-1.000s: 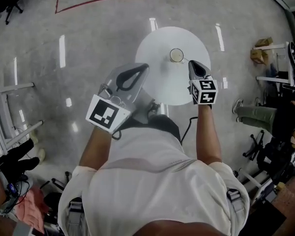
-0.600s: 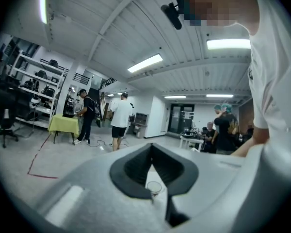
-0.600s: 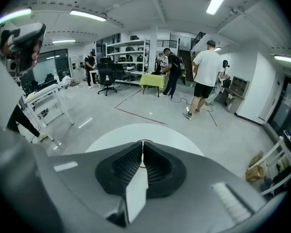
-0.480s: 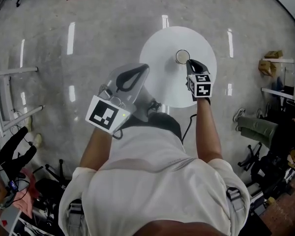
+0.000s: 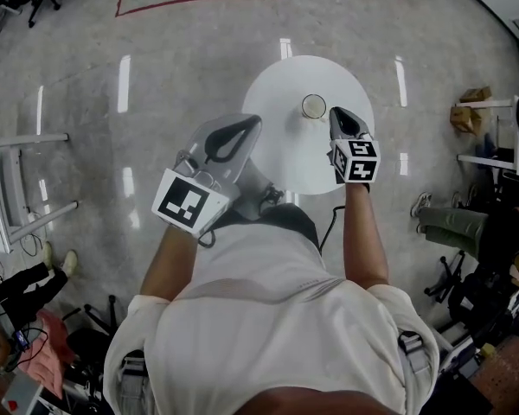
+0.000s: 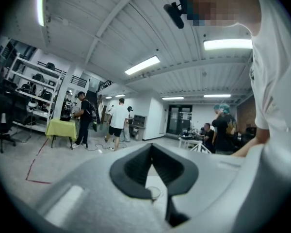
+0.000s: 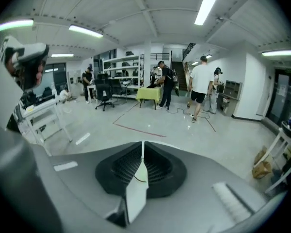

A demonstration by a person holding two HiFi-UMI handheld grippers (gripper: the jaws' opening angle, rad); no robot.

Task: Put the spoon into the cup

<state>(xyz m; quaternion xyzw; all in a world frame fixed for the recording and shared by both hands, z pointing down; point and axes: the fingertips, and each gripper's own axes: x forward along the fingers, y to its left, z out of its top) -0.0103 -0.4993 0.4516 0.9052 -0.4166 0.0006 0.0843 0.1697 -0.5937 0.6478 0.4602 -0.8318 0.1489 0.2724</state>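
On the round white table point(image 5: 281, 145), well ahead of you, the cup point(image 5: 313, 105) stood upright on the far half of the top. Your right gripper point(image 5: 336, 112) hung over the table's right side, its tips just to the right of the cup and slightly nearer to you; whether they touched the rim could not be told from the head view. In the right gripper view its jaws were pressed together on the spoon point(image 7: 136, 193), a thin white piece. Its narrow part ran up between the ribbed pads toward the tips, and its broad part lay at the near end of the jaws. In the head view the spoon was too small to make out. Your left gripper point(image 5: 256, 119) hovered at the table's near left edge, well apart from the cup. Its jaws stood apart in a V that narrowed toward the tips, with nothing gripped between them. Through that gap the cup showed on the tabletop.
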